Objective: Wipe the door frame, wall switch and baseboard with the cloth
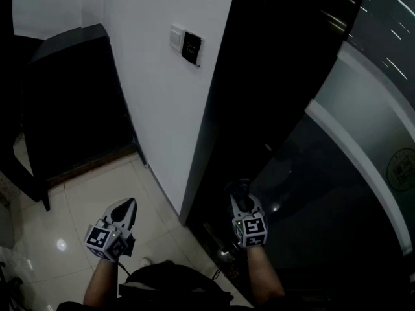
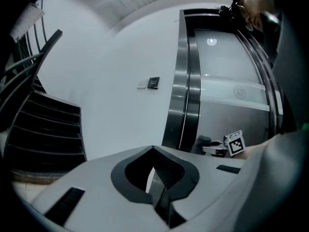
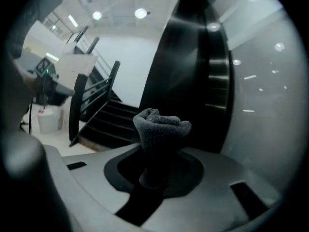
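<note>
Holding a bunched grey cloth [image 3: 161,125] clamped upright between its jaws, the right gripper [image 1: 242,196] hovers low against the foot of the dark door frame [image 1: 227,109], with the cloth tip just beside the frame's surface; actual contact cannot be told. That frame runs as a tall vertical band from the tiled floor [image 1: 78,199] upward, straight ahead of the cloth, so wiping would likely travel along its length. The left gripper [image 1: 124,207] hangs over the floor, well apart from the frame, its jaws drawn nearly together on nothing. The wall switch [image 1: 187,45] sits high on the white wall [image 1: 142,76], just left of the frame's edge and far above both grippers. No baseboard can be made out at the wall's bottom edge. The right hand is clearly nearer all the work.
</note>
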Demonstrator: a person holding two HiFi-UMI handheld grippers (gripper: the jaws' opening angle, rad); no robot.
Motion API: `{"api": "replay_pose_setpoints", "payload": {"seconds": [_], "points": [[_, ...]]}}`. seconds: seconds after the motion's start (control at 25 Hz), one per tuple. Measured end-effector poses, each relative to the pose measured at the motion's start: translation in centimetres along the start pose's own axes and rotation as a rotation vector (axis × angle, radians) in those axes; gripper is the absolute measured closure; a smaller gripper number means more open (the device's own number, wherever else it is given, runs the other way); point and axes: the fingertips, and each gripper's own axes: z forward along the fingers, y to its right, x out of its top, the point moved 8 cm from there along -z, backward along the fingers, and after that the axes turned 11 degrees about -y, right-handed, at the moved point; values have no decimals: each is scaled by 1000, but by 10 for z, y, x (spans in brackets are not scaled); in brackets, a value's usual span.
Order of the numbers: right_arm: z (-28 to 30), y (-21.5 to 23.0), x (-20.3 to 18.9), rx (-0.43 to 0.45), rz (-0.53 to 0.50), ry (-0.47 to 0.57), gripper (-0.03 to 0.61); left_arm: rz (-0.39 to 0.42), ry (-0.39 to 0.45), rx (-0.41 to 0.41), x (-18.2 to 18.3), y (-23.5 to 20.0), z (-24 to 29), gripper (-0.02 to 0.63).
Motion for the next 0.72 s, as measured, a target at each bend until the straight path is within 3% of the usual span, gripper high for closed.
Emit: {"api": "replay_pose_setpoints", "payload": {"seconds": [0.12,0.32,0.72], "points": [[-40,1,-6,-48,121,75,485,5,52,19,0,-5,2,623],[-58,1,-20,-131,189,93,485,-1,112,-3,5,-2,5,623],[-79,-10,-3,-148,133,112,485,17,191,8,27,9,-2,623]]}}
